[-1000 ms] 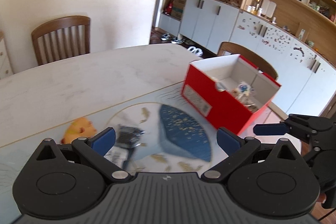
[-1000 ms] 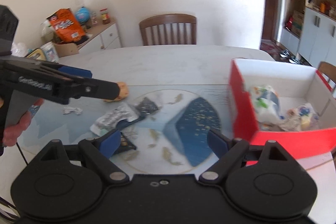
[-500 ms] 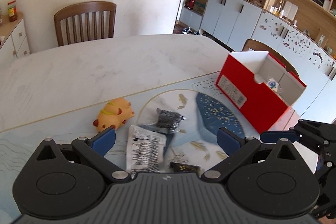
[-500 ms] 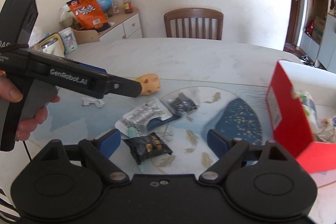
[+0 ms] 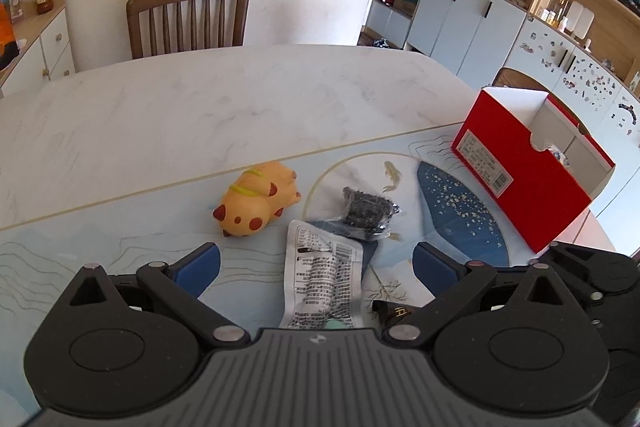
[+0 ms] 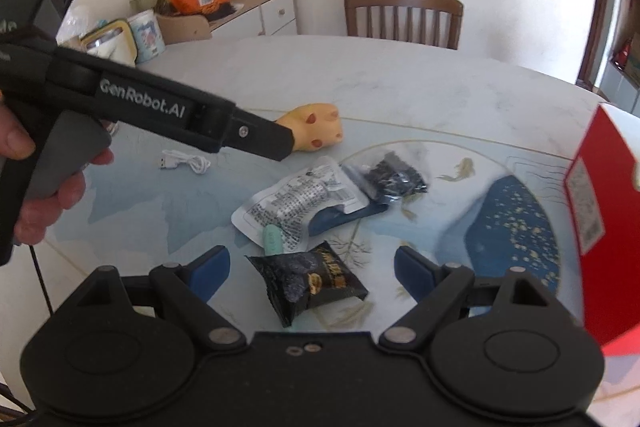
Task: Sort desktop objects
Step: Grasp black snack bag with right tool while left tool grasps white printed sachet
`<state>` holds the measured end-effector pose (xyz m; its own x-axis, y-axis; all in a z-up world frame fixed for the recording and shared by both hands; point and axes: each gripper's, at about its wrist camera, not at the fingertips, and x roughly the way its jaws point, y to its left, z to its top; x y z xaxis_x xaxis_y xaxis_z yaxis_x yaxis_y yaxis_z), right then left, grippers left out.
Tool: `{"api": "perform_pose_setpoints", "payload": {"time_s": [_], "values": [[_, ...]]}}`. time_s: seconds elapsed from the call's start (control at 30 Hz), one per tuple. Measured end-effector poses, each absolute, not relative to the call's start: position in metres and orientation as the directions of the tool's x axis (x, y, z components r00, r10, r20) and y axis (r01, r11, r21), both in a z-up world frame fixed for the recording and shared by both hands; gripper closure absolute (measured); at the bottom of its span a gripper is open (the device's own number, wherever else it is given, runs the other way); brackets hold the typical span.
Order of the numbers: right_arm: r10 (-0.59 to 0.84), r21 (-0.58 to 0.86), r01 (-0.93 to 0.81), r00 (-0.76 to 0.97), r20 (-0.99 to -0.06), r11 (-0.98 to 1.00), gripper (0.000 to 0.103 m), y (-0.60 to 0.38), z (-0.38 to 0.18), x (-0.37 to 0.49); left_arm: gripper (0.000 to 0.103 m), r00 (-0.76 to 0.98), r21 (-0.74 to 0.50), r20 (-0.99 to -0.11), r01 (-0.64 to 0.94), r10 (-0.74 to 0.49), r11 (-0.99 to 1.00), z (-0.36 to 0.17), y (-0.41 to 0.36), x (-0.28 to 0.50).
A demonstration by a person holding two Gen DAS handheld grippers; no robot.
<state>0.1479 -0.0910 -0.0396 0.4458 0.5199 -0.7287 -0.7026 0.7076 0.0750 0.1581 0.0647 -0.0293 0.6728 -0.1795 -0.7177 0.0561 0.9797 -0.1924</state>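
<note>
Marble table [image 5: 240,107] holds a toy pig [image 5: 256,205], white packet [image 5: 324,277], black snack bag [image 6: 312,283] and cable [image 6: 184,161]; red box [image 5: 520,175] stands rightward. Left gripper [image 5: 316,263] and right gripper [image 6: 312,267] both gape, empty.

An orange toy animal with red spots [image 5: 256,205] lies on its side on the counter [image 5: 200,115]. Just beside it a clear printed packet [image 5: 324,275] lies flat, overlapping a dark blue item and touching a small bag of black bits [image 5: 366,211]. A black snack packet [image 6: 312,281] and a mint-green piece [image 6: 273,239] lie at its near end. A white cable [image 6: 184,161] lies apart. The red box [image 5: 532,179] stands open to one side, with things inside.
</note>
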Motion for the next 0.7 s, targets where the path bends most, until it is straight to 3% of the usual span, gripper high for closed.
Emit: {"api": "perform_pose_setpoints", "payload": {"time_s": [0.3,0.7], "values": [[0.475,0.042,-0.709,0.426,-0.77,0.704,0.018,-0.082,-0.063,0.162,0.0,0.658,-0.193,-0.733,0.042,-0.172,0.98,-0.036,0.068,0.161],[0.399,0.041,-0.592,0.489,-0.776,0.805,0.018,-0.127,-0.064,0.193,0.0,0.619,-0.175,-0.762,0.087,-0.191,0.981,-0.061,0.056,0.175]]}}
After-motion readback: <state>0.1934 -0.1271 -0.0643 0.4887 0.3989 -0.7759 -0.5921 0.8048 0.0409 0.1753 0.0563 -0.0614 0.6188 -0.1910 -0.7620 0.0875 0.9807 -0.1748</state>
